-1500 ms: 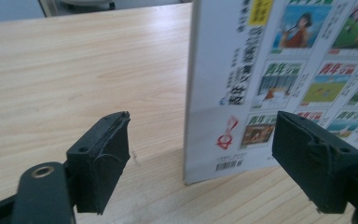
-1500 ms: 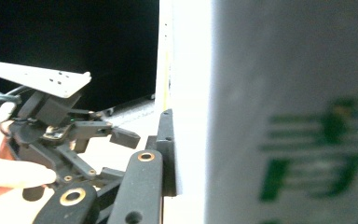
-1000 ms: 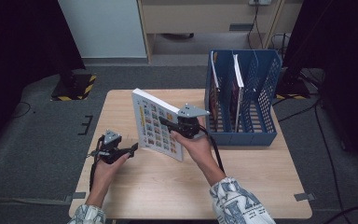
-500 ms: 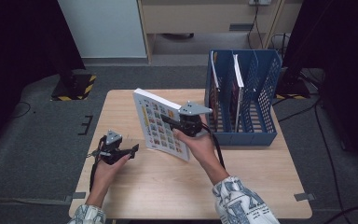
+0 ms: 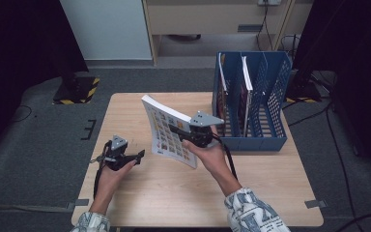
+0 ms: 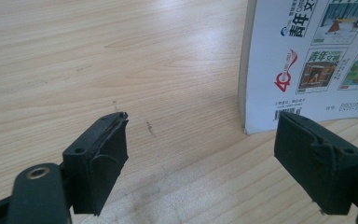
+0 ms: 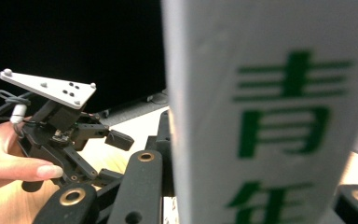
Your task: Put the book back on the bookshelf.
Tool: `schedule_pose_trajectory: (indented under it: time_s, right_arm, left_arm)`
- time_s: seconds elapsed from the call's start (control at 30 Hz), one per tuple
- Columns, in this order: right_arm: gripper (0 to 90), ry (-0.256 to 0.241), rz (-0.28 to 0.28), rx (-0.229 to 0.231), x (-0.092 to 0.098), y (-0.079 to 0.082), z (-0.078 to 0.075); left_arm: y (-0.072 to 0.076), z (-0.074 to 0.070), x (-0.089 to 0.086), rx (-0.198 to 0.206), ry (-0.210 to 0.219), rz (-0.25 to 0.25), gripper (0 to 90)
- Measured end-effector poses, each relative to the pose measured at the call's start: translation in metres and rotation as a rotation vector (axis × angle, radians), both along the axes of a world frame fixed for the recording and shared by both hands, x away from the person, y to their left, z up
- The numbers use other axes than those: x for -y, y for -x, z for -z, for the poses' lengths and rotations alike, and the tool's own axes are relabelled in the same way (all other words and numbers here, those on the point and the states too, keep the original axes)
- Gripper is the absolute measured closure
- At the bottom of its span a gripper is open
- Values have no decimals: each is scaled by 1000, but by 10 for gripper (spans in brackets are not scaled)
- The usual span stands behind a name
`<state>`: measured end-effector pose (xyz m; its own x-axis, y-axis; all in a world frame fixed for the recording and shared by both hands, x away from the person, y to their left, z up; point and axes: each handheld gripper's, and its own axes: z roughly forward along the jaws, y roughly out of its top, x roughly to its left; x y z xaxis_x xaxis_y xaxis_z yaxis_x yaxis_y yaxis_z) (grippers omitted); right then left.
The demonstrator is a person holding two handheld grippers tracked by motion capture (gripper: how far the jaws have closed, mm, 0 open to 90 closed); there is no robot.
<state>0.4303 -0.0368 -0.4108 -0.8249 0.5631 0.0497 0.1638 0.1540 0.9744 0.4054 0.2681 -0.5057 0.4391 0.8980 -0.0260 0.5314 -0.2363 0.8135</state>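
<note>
Over the last second my right gripper (image 5: pixel 176 130) has carried the magazine (image 5: pixel 166 130) a little toward the blue rack (image 5: pixel 270 111): it sat nearer the middle of the bench (image 5: pixel 125 111) before and now leans closer to the rack's near wall. The magazine has also tipped, its lower corner swinging out toward me and to the right. My left gripper (image 5: pixel 137 155) has drifted slightly toward me and away from the magazine.
</note>
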Motion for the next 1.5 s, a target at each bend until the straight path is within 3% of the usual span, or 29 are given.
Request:
schedule_pose_trajectory:
  time_s: [0.4, 0.63, 0.83, 1.1, 1.5]
  right_arm:
    - [683, -48, -23, -9, 1, 0, 5]
    - [681, -19, -2, -1, -2, -3, 8]
    - [738, 21, 30, 26, -4, -5, 5]
    - [741, -37, 41, -16, 6, -7, 2]
    - [741, -41, 28, 2, 16, 4, -6]
  left_arm:
    - [1, -1, 2, 3, -8, 13, 173]
    - [1, -1, 3, 4, -10, 18, 181]
    - [1, -1, 2, 6, -9, 18, 183]
    - [1, -1, 2, 11, -3, 19, 184]
    - [1, -2, 2, 8, -9, 22, 184]
